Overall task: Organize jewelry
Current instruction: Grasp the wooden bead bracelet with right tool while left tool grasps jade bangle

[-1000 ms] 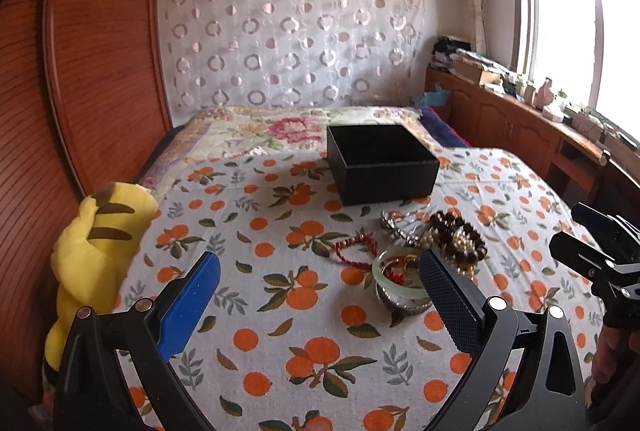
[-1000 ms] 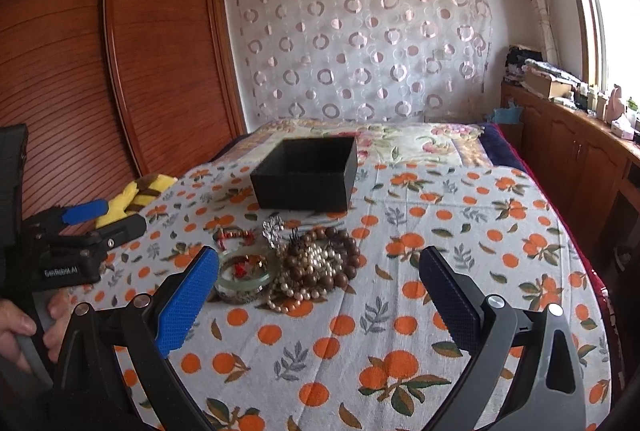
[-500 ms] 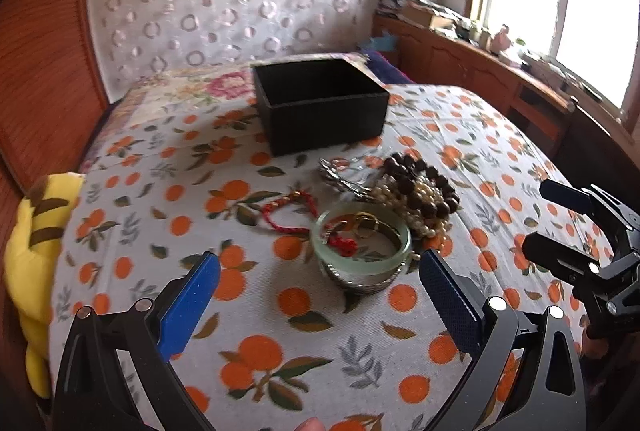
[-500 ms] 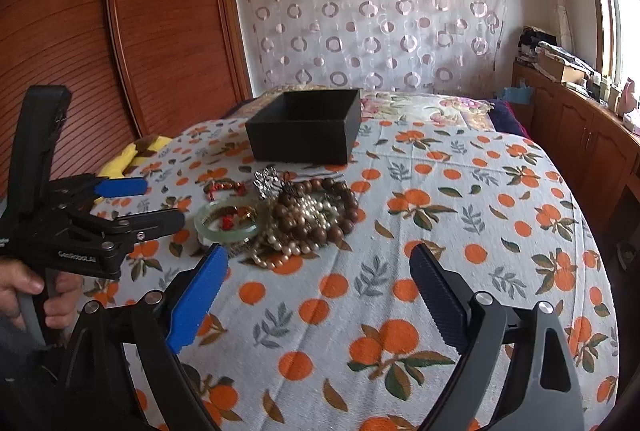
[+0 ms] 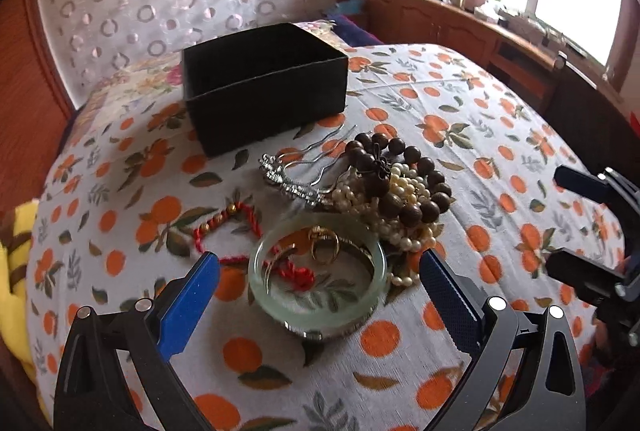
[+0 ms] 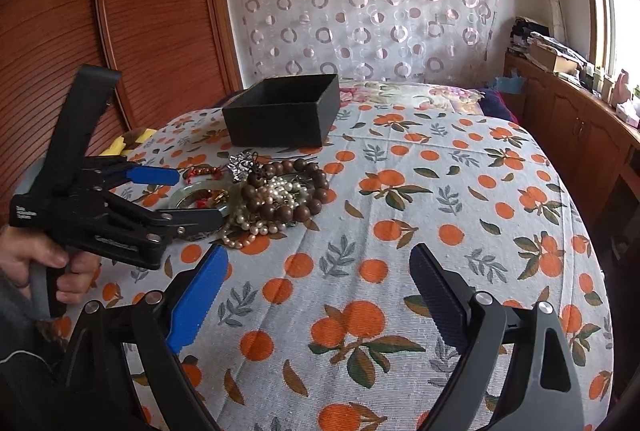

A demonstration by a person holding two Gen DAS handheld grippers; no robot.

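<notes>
An open black box (image 5: 264, 87) stands on the orange-print bedspread, also in the right wrist view (image 6: 280, 119). In front of it lies a jewelry pile: a pale green bangle (image 5: 320, 271) over a silver one, a gold ring (image 5: 324, 249), a red cord bracelet (image 5: 224, 227), a silver hairpin (image 5: 292, 171), brown wooden beads (image 5: 400, 183) and pearls (image 5: 404, 231). My left gripper (image 5: 320, 295) is open, its fingers either side of the bangle; it also shows in the right wrist view (image 6: 192, 197). My right gripper (image 6: 316, 291) is open and empty over bare bedspread, right of the pile.
A yellow plush toy (image 5: 12, 271) lies at the bed's left edge. A wooden wardrobe (image 6: 120, 31) stands left, a patterned curtain (image 6: 360, 3) behind the bed, and a cluttered wooden cabinet (image 6: 580, 111) under the window at right.
My left gripper has moved forward and down until its open fingers flank the green bangle. My right gripper has lowered a little toward the bedspread. Nothing has been picked up.
</notes>
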